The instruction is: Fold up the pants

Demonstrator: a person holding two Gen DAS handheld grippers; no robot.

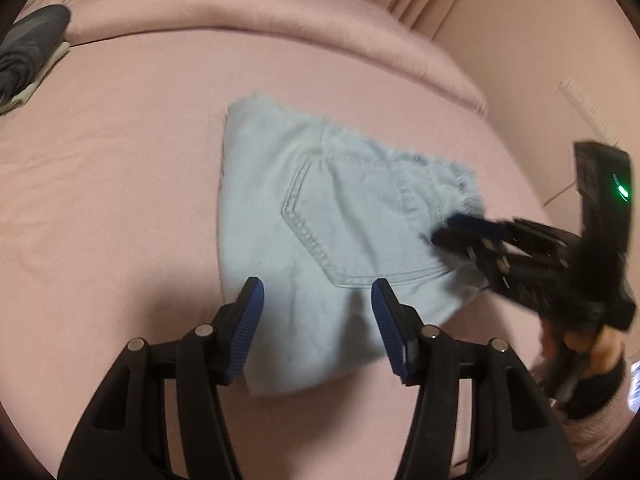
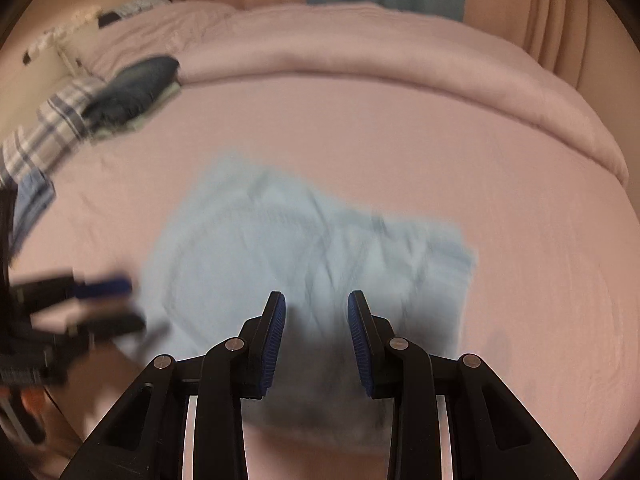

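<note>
The left tongs (image 1: 316,294) stand released, their blue-padded fingers (image 1: 249,304) spread wide above the near edge of the folded light-blue denim pants (image 1: 320,232); nothing lies between the pads. The right tongs (image 2: 316,308) are likewise released, with a clear gap between their fingers (image 2: 278,316), hovering over the near part of the same pants (image 2: 288,248). In the left wrist view the right tongs (image 1: 452,230) appear blurred at the garment's right edge, beside the frayed hem; whether they touch the cloth cannot be told. In the right wrist view the left tongs (image 2: 116,304) appear blurred at the garment's left edge. The pants lie folded into a compact bundle, back pocket (image 1: 344,224) facing up, near the middle of the bed (image 1: 120,168) on a pink sheet. A rolled pink comforter (image 1: 260,16) runs along the far side of the bed. A dark folded garment (image 2: 132,88) and a plaid cloth (image 2: 52,128) rest at the bed's far left, well apart from the pants.
</note>
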